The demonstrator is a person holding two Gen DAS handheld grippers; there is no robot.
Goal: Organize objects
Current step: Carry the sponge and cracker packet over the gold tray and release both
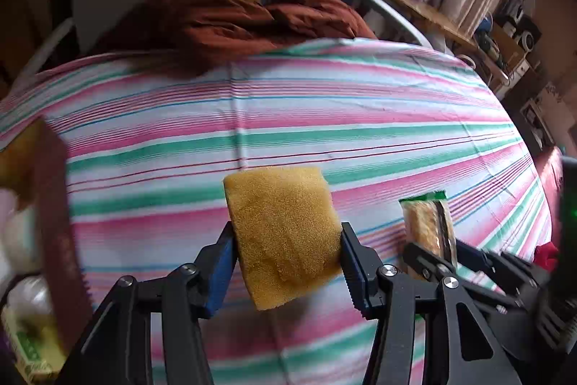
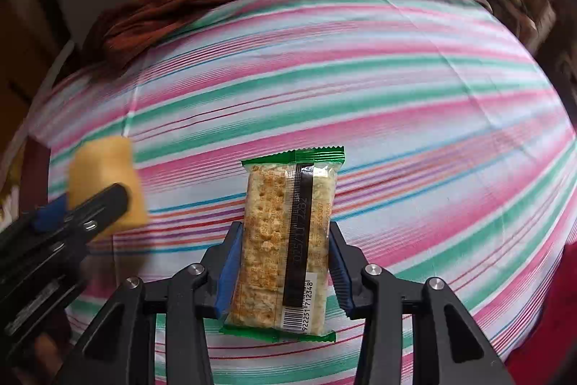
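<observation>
My left gripper (image 1: 286,242) is shut on a yellow sponge (image 1: 285,233) and holds it above the striped bedsheet (image 1: 324,118). My right gripper (image 2: 285,240) is shut on a cracker packet (image 2: 288,240) with green ends and a barcode, held upright above the sheet. The right gripper and its packet (image 1: 429,226) show at the lower right of the left wrist view. The left gripper with the sponge (image 2: 108,179) shows blurred at the left of the right wrist view.
A crumpled rust-brown cloth (image 1: 230,20) lies at the far end of the bed. A brown box wall (image 1: 54,240) with a bottle (image 1: 29,298) and a green-white pack (image 1: 32,349) stands at the left. A cluttered wooden shelf (image 1: 432,9) runs along the right.
</observation>
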